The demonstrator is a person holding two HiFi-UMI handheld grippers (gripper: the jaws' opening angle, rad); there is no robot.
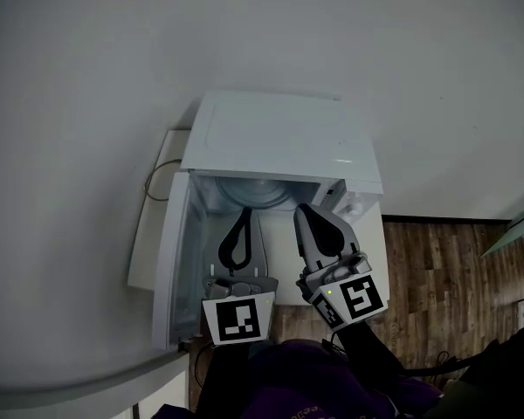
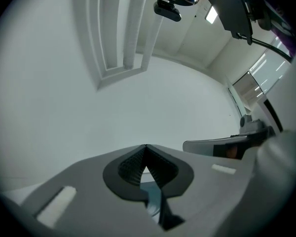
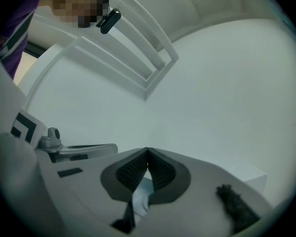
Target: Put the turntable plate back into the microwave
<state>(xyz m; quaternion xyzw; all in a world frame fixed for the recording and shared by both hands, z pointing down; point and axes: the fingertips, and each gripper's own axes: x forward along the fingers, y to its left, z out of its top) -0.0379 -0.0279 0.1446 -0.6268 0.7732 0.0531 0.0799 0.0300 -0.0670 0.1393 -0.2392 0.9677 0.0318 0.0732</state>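
Seen from above in the head view, the white microwave [image 1: 279, 138] has its door [image 1: 168, 269] swung open to the left. The round glass turntable plate [image 1: 258, 192] lies inside the cavity. My left gripper [image 1: 245, 211] and right gripper [image 1: 302, 208] hover side by side in front of the opening, tips just short of the plate. Both are shut with nothing between the pads. In the left gripper view the left gripper [image 2: 146, 146] has its tips touching against a plain white surface. The right gripper view shows the right gripper [image 3: 148, 149] the same way.
A thin cable [image 1: 154, 182] loops along the microwave's left side. Wooden floor [image 1: 445, 269] lies to the right, with a white counter edge [image 1: 87, 391] at the lower left. Each gripper's camera catches the other gripper beside it [image 2: 227, 146] [image 3: 76, 151].
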